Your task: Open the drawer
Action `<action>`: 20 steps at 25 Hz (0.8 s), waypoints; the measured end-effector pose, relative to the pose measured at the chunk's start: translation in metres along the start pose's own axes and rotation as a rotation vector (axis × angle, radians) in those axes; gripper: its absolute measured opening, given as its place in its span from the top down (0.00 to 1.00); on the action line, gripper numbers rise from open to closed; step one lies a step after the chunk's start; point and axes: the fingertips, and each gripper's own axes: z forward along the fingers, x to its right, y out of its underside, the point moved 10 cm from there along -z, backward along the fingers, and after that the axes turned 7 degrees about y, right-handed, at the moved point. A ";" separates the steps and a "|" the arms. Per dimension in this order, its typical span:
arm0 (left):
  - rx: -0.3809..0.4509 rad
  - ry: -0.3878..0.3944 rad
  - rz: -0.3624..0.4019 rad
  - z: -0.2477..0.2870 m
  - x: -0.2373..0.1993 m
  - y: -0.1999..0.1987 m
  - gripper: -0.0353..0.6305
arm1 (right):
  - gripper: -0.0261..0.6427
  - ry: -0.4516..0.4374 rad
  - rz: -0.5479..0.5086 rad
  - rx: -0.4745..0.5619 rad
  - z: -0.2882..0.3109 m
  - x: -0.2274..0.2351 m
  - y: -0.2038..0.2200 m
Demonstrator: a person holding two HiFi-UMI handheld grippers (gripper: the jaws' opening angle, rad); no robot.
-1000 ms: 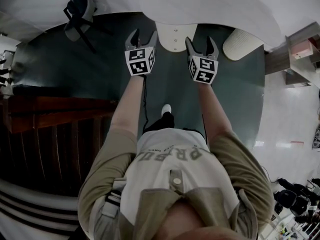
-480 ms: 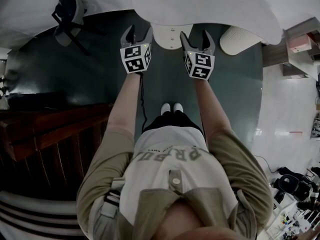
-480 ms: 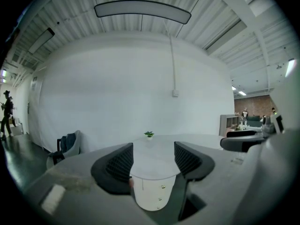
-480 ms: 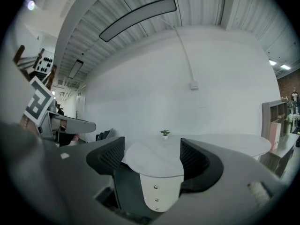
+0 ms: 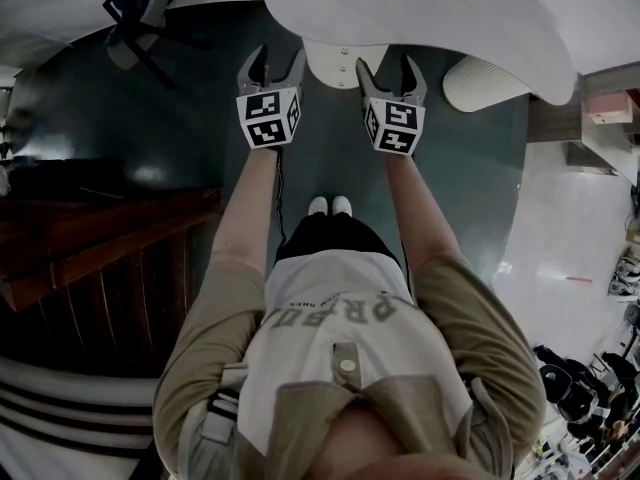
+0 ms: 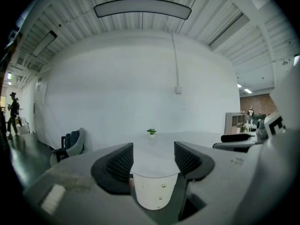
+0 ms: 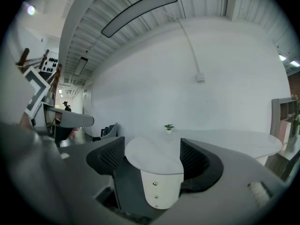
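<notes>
Hovering side by side, the left claw (image 5: pixel 280 58) and right claw (image 5: pixel 388 66) both stand spread and empty, short of the white drawer unit (image 5: pixel 335 66) under the worktop's (image 5: pixel 420 8) rounded near edge

Small potted plant (image 6: pixel 151 131) stands on white curved tabletop (image 5: pixel 430 13), twd its wall-side edge. Chair (image 5: pixel 135 13) w/ dark jacket by tabletop's left edge, on dark green floor (image 5: pixel 170 118). Ribbed white bin (image 5: pixel 482 83) at right edge. Wooden railing (image 5: pixel 100 233) far left; shelf (image 5: pixel 600 108) far right.
</notes>
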 end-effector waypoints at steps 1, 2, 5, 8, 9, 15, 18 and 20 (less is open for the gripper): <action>-0.004 -0.003 -0.002 0.001 0.000 0.005 0.51 | 0.42 -0.004 -0.001 -0.012 0.004 -0.001 0.006; -0.011 -0.006 -0.004 0.002 -0.001 0.010 0.51 | 0.42 -0.007 0.000 -0.024 0.007 -0.002 0.012; -0.032 -0.014 -0.025 0.008 -0.002 0.028 0.51 | 0.42 -0.011 -0.004 -0.059 0.017 -0.002 0.031; -0.046 -0.011 -0.026 0.018 -0.006 0.047 0.51 | 0.42 -0.011 -0.001 -0.084 0.028 -0.005 0.052; -0.051 -0.006 -0.022 0.022 -0.009 0.055 0.51 | 0.42 -0.009 0.002 -0.088 0.034 -0.007 0.060; -0.024 0.018 -0.018 0.055 -0.031 0.104 0.51 | 0.42 0.001 -0.008 -0.077 0.078 -0.019 0.119; -0.005 0.043 0.014 0.075 -0.038 0.127 0.51 | 0.42 0.017 -0.003 -0.076 0.101 -0.019 0.152; 0.008 0.053 0.016 0.088 -0.042 0.142 0.51 | 0.42 0.025 -0.002 -0.080 0.116 -0.018 0.173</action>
